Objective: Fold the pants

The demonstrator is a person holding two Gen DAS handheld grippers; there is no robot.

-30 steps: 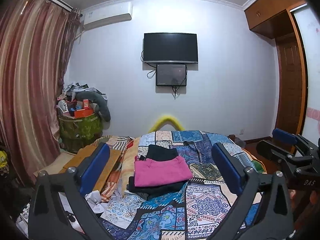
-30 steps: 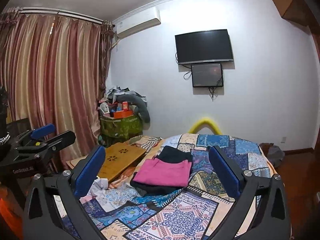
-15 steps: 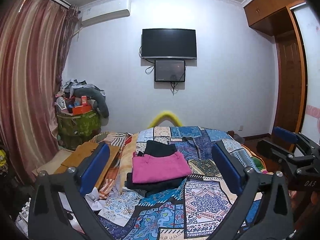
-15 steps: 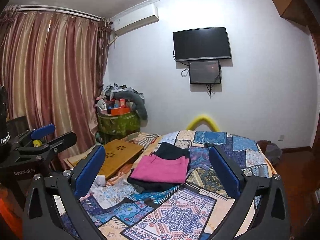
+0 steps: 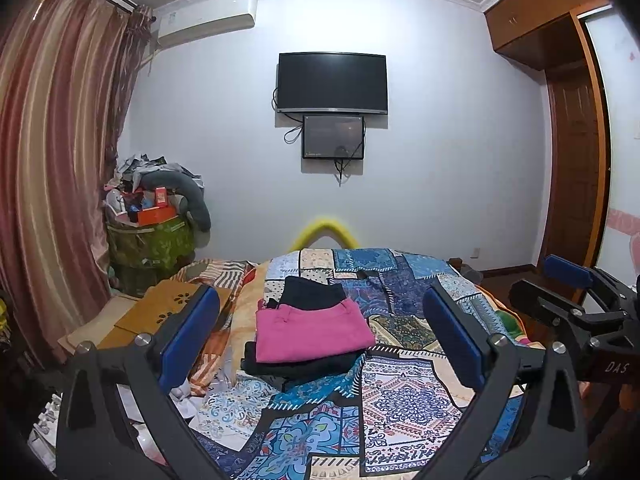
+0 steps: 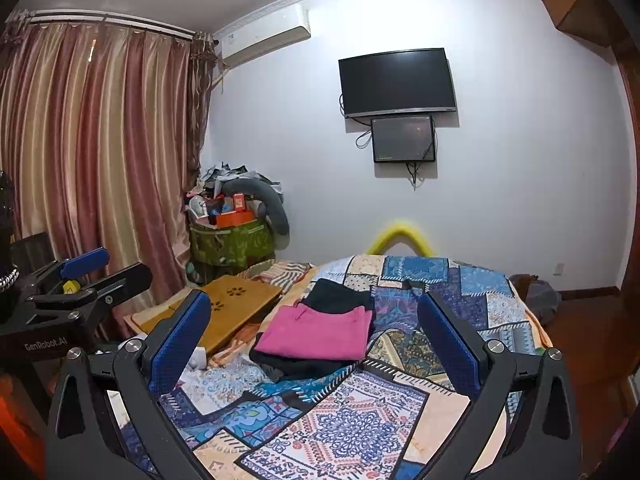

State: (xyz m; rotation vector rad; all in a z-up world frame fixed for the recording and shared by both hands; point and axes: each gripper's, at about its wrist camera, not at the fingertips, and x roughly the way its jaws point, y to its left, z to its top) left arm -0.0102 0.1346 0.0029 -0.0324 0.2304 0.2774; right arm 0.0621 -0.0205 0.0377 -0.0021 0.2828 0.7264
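Bed [image 5: 400,376] sits lower than before; both claws gape, folded pants [image 5: 312,330] untouched.

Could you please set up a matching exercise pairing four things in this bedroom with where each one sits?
Things:
1. pink garment
2. television
3. wooden lap desk
4. left tool

Places:
A. mounted on the far wall
B. open in the air above the bed, holding nothing
C. on top of a dark folded garment on the quilt
D. beside the bed, on the curtain side

Pairs: 1-C, 2-A, 3-D, 4-B
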